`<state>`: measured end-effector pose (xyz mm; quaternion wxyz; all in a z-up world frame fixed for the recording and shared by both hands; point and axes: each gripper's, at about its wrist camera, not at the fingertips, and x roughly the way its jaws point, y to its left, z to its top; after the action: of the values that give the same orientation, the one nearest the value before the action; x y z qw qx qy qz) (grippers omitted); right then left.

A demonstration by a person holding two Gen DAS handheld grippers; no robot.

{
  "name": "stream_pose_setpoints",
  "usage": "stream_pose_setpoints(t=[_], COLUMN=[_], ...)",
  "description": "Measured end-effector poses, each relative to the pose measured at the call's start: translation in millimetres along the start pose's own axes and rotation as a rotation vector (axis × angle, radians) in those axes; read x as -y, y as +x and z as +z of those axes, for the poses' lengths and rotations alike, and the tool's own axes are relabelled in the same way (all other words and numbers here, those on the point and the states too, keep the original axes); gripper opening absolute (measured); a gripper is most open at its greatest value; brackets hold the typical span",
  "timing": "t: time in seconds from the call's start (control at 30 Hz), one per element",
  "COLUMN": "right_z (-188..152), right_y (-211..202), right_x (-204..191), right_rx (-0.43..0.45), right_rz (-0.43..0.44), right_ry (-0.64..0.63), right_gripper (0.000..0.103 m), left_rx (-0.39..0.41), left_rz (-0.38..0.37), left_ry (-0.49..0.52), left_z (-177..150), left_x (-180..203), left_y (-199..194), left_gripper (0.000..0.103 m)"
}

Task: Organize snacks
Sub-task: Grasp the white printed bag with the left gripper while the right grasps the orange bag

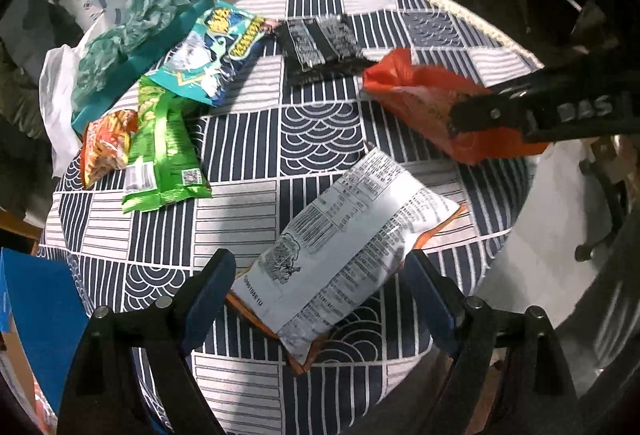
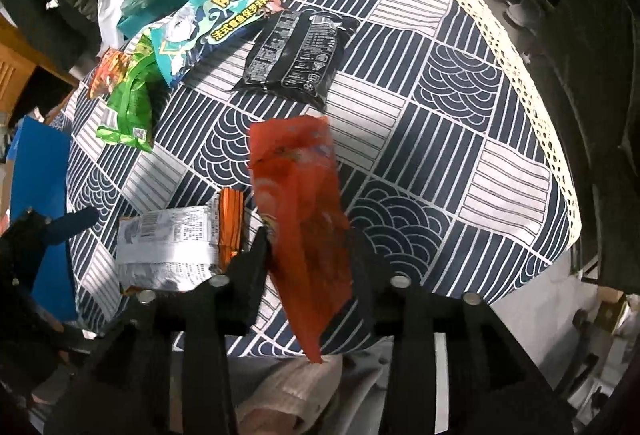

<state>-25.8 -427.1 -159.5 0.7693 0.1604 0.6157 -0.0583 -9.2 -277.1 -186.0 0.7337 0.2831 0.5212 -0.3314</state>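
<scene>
Silver packet [image 1: 352,255] on table [image 1: 400,35] between left tool [image 1: 320,299] fingers, spread wide, not gripping. Right tool [image 2: 310,247] clamps orange packet [image 2: 300,195].

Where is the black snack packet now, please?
The black snack packet lies flat on the patterned tablecloth, at the far side in both views, beside the teal packet, beyond the held orange packet.

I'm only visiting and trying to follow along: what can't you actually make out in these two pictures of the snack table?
- Red packet: blurred in both views, print unreadable.
- White packet: back up; right view cuts its lower part behind the fingers.
- Orange packet: largely under the green packet.
- Blue box: cut off at the left view's edge.
- Black packet: text too small.
</scene>
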Motion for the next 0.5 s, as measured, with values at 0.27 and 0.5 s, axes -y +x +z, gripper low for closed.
stream_pose_setpoints(t=[0.27,0.5], right_z=[1.0,2.6], right_y=[6.3,13.1], right_x=[3.7,-0.2], right_rx=[-0.002,-0.012], right_rz=[-0.003,0.010], right_ry=[-0.005,-0.035], right_gripper=[0.065,0.067], left_rx=[-0.079,-0.147], left_rz=[0.031,-0.018], left_ry=[-0.063,-0.227], left_z=[13.4,19.1], left_x=[-4.2,-28.7], left_y=[37.5,61.3], left_gripper=[0.088,0.087])
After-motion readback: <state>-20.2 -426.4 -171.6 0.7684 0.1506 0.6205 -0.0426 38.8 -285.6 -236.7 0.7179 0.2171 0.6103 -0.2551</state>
